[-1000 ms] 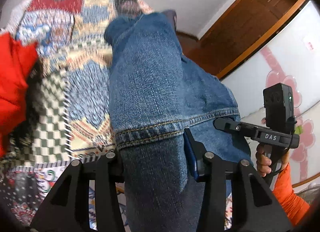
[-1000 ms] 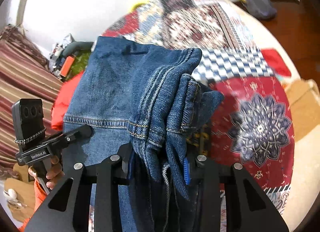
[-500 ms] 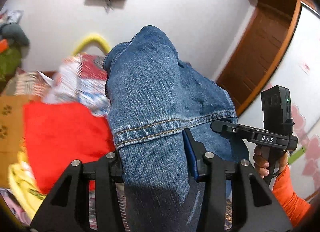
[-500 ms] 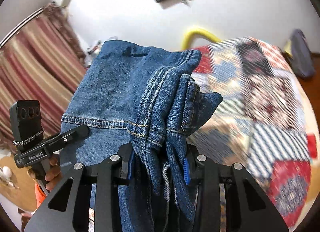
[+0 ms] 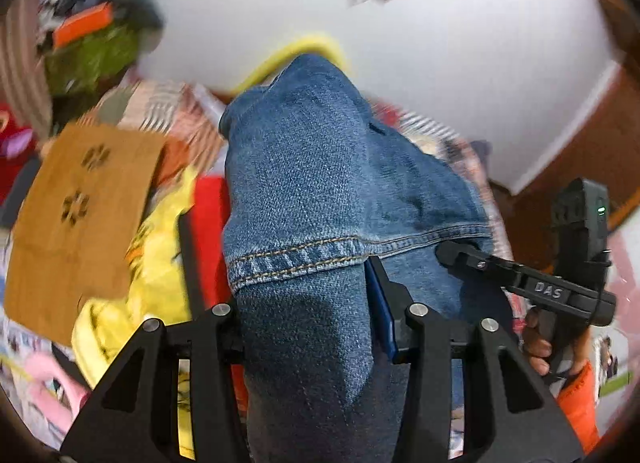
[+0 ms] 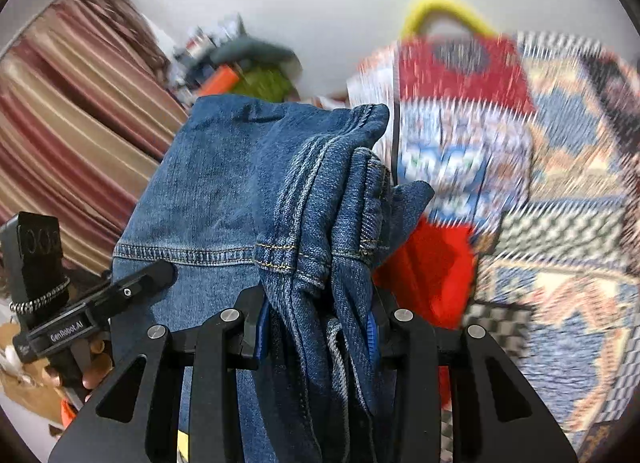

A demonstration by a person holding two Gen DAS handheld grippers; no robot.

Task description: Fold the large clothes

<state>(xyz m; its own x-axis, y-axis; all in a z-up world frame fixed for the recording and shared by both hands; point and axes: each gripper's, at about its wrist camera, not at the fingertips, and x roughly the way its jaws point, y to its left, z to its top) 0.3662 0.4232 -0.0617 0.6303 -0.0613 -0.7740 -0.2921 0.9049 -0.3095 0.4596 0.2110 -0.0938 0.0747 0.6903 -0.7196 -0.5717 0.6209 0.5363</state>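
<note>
A folded pair of blue jeans [image 5: 320, 191] is held up in the air between both grippers. My left gripper [image 5: 308, 327] is shut on one end of the folded denim, which bulges forward over its jaws. My right gripper [image 6: 316, 323] is shut on the bunched hems and seams of the jeans [image 6: 248, 183]. In the left wrist view the right gripper [image 5: 560, 275] shows at the right, with a hand on it. In the right wrist view the left gripper [image 6: 80, 315] shows at the lower left.
A patchwork quilt [image 6: 560, 183] covers the bed to the right. A red garment [image 6: 428, 271] and a yellow garment [image 5: 160, 263] lie below. A brown cardboard piece [image 5: 80, 215] is on the left. A striped curtain [image 6: 72, 123] and clutter stand by the white wall.
Both grippers have swung left with the jeans still clamped. The views now tilt back down from the wall towards the red and yellow clothes, the cardboard and the quilt.
</note>
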